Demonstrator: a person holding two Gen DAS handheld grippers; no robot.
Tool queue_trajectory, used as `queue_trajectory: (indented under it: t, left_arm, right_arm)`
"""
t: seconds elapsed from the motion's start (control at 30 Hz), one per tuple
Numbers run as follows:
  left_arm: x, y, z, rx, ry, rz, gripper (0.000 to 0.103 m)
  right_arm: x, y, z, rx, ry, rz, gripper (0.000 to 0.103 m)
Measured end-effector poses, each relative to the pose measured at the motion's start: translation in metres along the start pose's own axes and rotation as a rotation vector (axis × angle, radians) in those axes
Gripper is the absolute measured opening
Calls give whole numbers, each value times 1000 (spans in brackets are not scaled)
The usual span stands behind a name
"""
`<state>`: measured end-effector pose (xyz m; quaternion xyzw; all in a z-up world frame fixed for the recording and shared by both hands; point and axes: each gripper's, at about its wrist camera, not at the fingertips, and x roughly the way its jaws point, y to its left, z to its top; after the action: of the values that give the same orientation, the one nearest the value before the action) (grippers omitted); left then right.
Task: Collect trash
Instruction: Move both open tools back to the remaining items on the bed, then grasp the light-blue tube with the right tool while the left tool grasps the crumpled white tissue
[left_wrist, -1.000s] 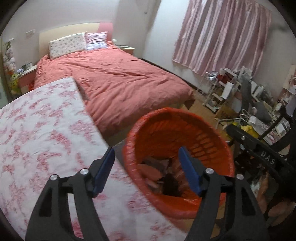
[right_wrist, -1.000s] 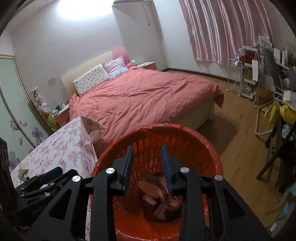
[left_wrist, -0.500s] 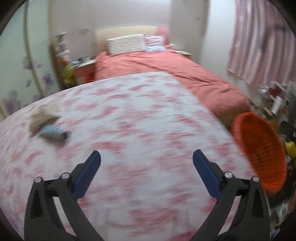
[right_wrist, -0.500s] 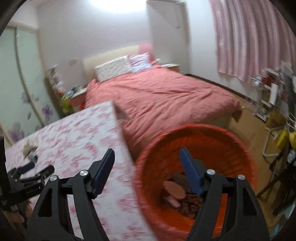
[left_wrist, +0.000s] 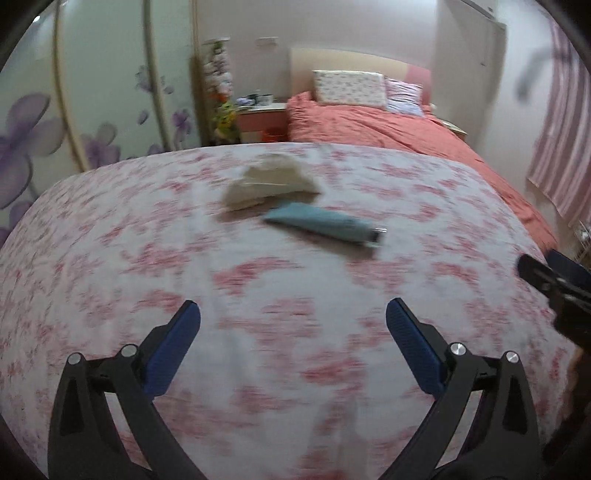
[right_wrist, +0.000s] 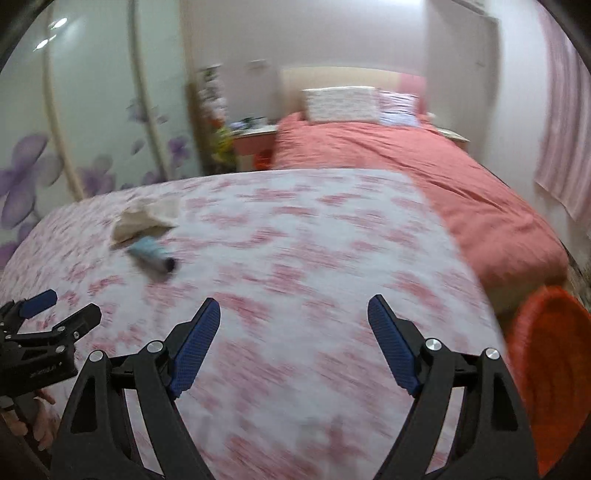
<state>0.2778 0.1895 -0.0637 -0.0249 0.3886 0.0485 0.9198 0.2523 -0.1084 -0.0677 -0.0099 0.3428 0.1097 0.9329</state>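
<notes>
A crumpled beige tissue (left_wrist: 269, 181) and a light blue tube (left_wrist: 325, 223) lie together on the pink floral tablecloth (left_wrist: 258, 295). My left gripper (left_wrist: 293, 325) is open and empty, hovering over the table short of them. In the right wrist view the tissue (right_wrist: 142, 218) and the tube (right_wrist: 151, 254) lie at the far left. My right gripper (right_wrist: 293, 317) is open and empty over the table's middle. The orange trash basket (right_wrist: 550, 365) stands on the floor off the table's right edge. The left gripper (right_wrist: 40, 314) shows at the left edge there.
A bed with a salmon duvet (left_wrist: 388, 125) stands beyond the table. A nightstand (left_wrist: 258, 118) with small items sits by a wardrobe with purple flowers (left_wrist: 74, 110). Pink curtains (left_wrist: 561, 147) hang at the right. The right gripper's tip (left_wrist: 554, 280) shows at the right edge.
Both grippers have swung left, away from the orange basket and over the table. The right gripper has opened wide. The tissue and tube have come nearer in the left view.
</notes>
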Motion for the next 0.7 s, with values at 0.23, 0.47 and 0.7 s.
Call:
queue_trajectory:
  t: [0.23, 0.47, 0.7]
  left_arm:
    - [-2, 55, -1, -92, 2, 30, 99]
    - [3, 84, -4, -147, 14, 41, 99]
    - [9, 84, 2, -163, 26, 37, 99]
  right_arm:
    - [60, 73, 27, -107, 74, 138, 75]
    - [96, 112, 39, -180, 158, 201, 63]
    - [105, 117, 37, -240, 206, 218, 29]
